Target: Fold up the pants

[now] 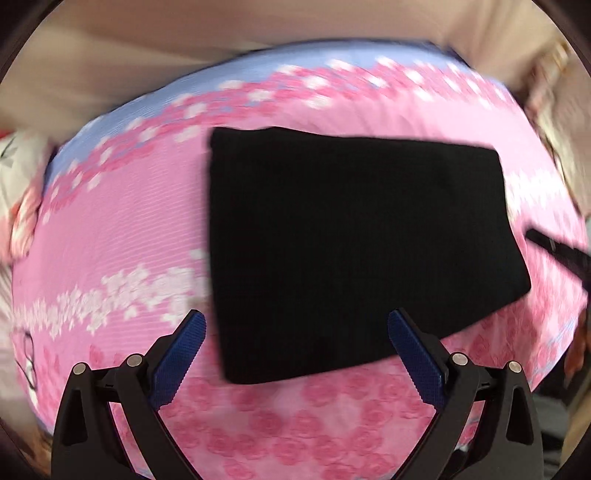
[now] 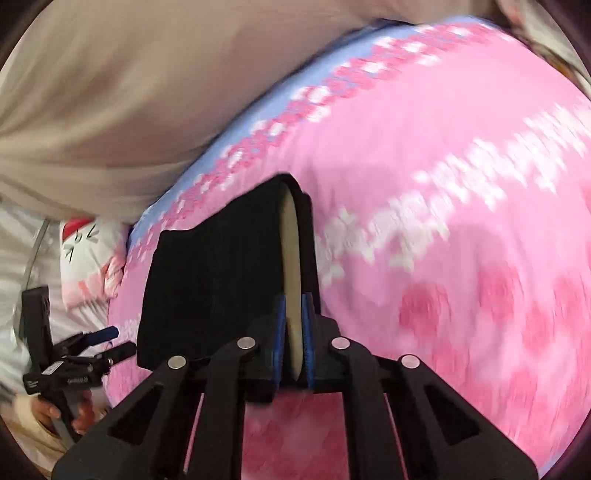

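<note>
The black pants (image 1: 343, 243) lie folded into a flat rectangle on a pink flowered bedspread (image 1: 122, 229). My left gripper (image 1: 295, 325) is open and empty, hovering over the near edge of the pants. In the right wrist view my right gripper (image 2: 294, 306) is shut on the edge of the pants (image 2: 218, 273), with a beige inner lining (image 2: 291, 258) showing between the raised layers. The left gripper (image 2: 99, 343) shows at the left of that view, held in a hand.
The bedspread (image 2: 424, 184) has a blue band at its far edge. A beige wall or headboard (image 1: 258, 26) stands behind the bed. A white pillow with a cat face (image 2: 88, 243) lies at the bed's left end. The right gripper's arm (image 1: 557, 254) shows at right.
</note>
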Motion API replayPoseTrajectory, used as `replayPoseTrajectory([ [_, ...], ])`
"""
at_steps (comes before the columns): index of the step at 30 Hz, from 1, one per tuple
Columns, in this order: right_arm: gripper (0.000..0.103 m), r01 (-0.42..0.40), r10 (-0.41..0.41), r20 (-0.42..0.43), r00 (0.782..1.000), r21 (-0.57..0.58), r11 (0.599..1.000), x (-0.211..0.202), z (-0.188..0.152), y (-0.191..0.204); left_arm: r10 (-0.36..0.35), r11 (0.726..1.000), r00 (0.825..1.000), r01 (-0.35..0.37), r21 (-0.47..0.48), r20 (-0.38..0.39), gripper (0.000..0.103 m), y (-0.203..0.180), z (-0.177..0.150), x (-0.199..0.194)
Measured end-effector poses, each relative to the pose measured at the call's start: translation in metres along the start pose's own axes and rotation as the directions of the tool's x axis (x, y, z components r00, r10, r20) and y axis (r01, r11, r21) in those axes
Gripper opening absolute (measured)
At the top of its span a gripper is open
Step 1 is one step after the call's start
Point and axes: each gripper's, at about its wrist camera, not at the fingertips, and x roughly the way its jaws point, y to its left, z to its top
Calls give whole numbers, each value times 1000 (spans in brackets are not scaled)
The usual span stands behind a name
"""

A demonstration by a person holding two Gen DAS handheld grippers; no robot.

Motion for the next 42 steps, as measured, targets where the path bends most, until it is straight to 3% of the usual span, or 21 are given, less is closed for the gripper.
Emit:
replayPoseTrajectory([
  [4, 8, -24, 15, -69, 997, -125, 992, 29, 14, -3, 47, 997, 998, -45, 66, -31, 98, -35, 5, 8],
  [7, 8, -57, 39, -75, 996, -258, 964, 21, 14, 17, 85, 994, 996, -83, 75, -33, 98, -47, 4, 6],
  [10, 9, -114, 93, -81, 992, -303, 946, 11, 16, 26, 114, 991, 993, -111, 70, -39, 98, -53, 5, 5],
  [12, 12, -109, 89, -76, 993, -341, 934, 4, 17, 29, 130, 990, 990, -127, 61, -46, 98, -54, 6, 5],
  [19, 12, -173, 114, -208, 971, -292, 941, 37, 17, 21, 151, 988, 988, -149, 42, -27, 98, -62, 7, -1],
  [31, 18, -169, 113, -234, 966, -233, 958, 44, 15, 25, 129, 991, 991, -129, 24, -18, 98, -61, 6, -3],
  [35, 7, -180, 127, -213, 969, -251, 951, 36, 15, 32, 121, 993, 992, -120, 20, -22, 98, -58, 4, -2],
  [38, 0, -118, 92, -121, 988, -231, 966, 14, 23, 23, 123, 992, 992, -123, 22, -21, 98, -55, 3, -2],
  [39, 0, -43, 28, -82, 996, -196, 980, 13, 24, 7, 125, 992, 992, -124, 19, -17, 98, -54, 2, -3],
  [42, 0, 53, -75, -160, 984, -139, 989, 31, 16, -30, 125, 992, 992, -124, 10, -24, 98, -50, -1, 1],
])
